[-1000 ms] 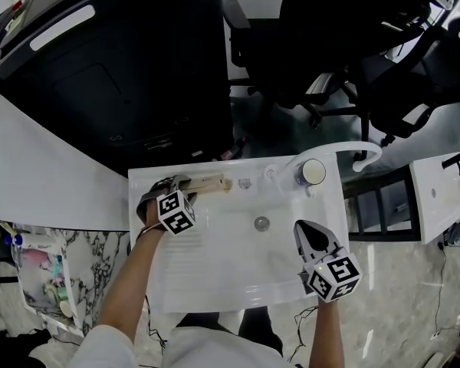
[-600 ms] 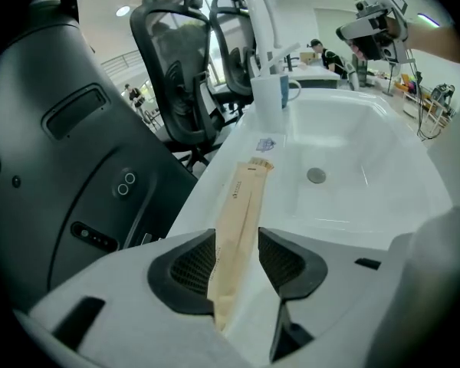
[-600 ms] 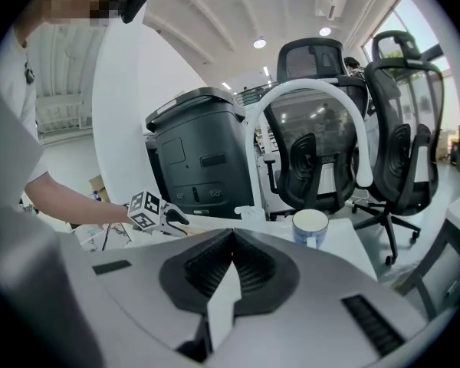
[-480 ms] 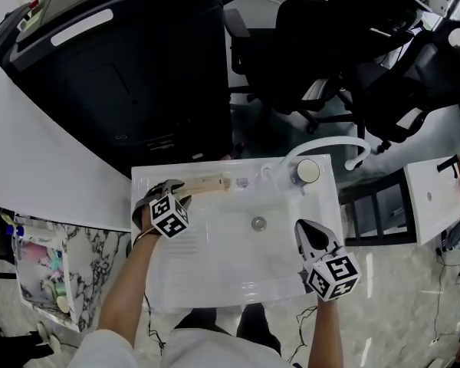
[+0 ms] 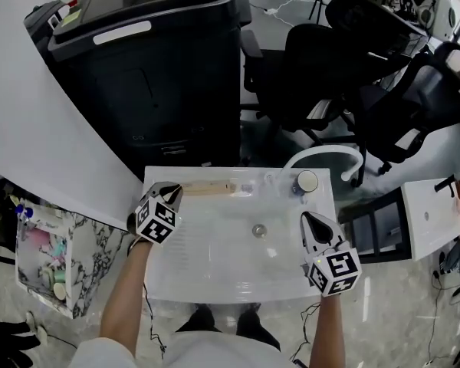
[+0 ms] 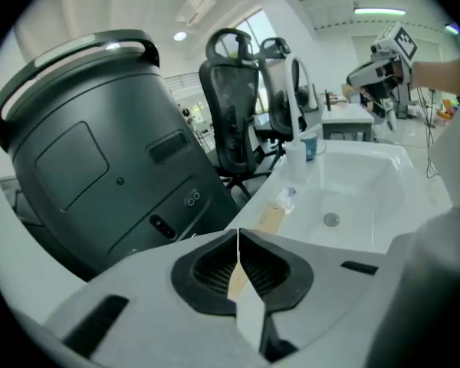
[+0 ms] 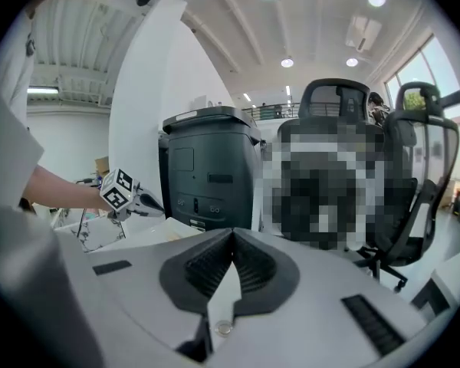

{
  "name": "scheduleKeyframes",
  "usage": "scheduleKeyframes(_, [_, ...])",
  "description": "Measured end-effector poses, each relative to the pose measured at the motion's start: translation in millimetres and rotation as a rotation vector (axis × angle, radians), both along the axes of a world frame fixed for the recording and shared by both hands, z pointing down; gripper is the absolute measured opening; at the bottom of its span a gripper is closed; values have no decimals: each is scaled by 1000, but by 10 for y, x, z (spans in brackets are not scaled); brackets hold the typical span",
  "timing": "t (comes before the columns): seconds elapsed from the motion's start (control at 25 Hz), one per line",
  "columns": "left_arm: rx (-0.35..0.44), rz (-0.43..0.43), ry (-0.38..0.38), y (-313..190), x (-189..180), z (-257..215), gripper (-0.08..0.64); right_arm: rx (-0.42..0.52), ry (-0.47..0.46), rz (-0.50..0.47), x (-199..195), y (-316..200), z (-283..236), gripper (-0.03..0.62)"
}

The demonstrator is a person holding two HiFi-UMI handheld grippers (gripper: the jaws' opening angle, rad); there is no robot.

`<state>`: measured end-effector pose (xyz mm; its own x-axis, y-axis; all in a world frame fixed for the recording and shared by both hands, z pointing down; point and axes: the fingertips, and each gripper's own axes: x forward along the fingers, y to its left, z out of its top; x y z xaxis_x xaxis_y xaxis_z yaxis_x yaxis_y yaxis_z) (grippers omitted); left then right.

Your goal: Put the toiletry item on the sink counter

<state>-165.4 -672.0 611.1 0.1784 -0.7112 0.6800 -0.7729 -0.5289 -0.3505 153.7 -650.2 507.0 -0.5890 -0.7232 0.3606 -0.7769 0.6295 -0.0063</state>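
Note:
The toiletry item (image 5: 208, 188), a long wooden piece with a clear wrapped end, lies flat on the back ledge of the white sink (image 5: 215, 271). In the left gripper view the toiletry item (image 6: 272, 218) lies just ahead of the jaws. My left gripper (image 5: 172, 189) sits at the ledge's left end, at the item's near end, and its jaws are closing to shut with nothing between them. My right gripper (image 5: 307, 218) hovers over the sink's right rim, shut and empty, pointing toward the chairs.
A white arched faucet (image 5: 323, 152) and a round white cup (image 5: 307, 181) stand at the back right of the sink, with the drain (image 5: 258, 230) mid-basin. A big black bin (image 5: 161, 67) and office chairs (image 5: 337, 67) stand behind it. A cluttered rack (image 5: 42, 259) is at the left.
My left gripper's open jaws were around the wooden item's end; they have drawn back left and shut empty, leaving the item lying on the ledge. The right gripper stayed in place.

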Motion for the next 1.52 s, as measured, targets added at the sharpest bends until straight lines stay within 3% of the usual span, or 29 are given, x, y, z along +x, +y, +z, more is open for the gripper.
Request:
scheduleKeyframes(0.16, [60,-85,187,186,-12,-381,11,40,1,-26,-74,-7,-200,-3])
scheduleKeyframes(0.28, [113,-129,267,329,-64,-695,11,74,9,-50,-184,4,-369,-3])
scheduleKeyframes(0.76, [395,-174,327,788,-148,-1947,11,212,0,-116,-552,72,-1102,-3])
scheduleKeyframes(1.2, [540,-153,311,1088,-129,-2512,11,313,18,-174,-760,258,-1470,-3])
scheduleKeyframes(1.52, [589,-138,300,1300,-33,-2731,11,345,-3,-191,-812,435,-1619,-3])
